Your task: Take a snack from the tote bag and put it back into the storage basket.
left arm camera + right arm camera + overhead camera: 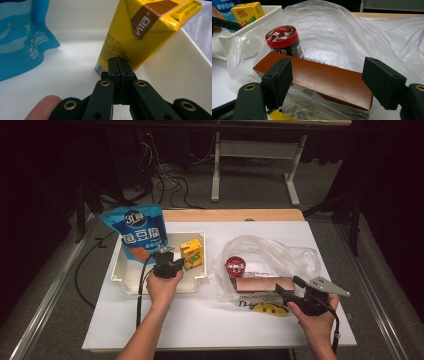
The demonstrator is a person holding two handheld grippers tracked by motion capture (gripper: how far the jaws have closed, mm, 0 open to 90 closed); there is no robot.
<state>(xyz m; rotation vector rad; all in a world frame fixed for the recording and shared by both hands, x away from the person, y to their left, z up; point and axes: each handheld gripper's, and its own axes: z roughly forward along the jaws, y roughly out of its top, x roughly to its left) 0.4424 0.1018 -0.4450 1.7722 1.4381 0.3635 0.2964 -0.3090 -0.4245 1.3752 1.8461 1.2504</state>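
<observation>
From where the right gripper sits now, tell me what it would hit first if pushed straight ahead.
Most likely the brown box: it lies across the line between the open jaws of the right gripper, in the clear plastic bag. The red-lidded M&M's tub stands behind it.

White table (200, 320) carries tray (120, 276), plastic bag (260, 250).
</observation>
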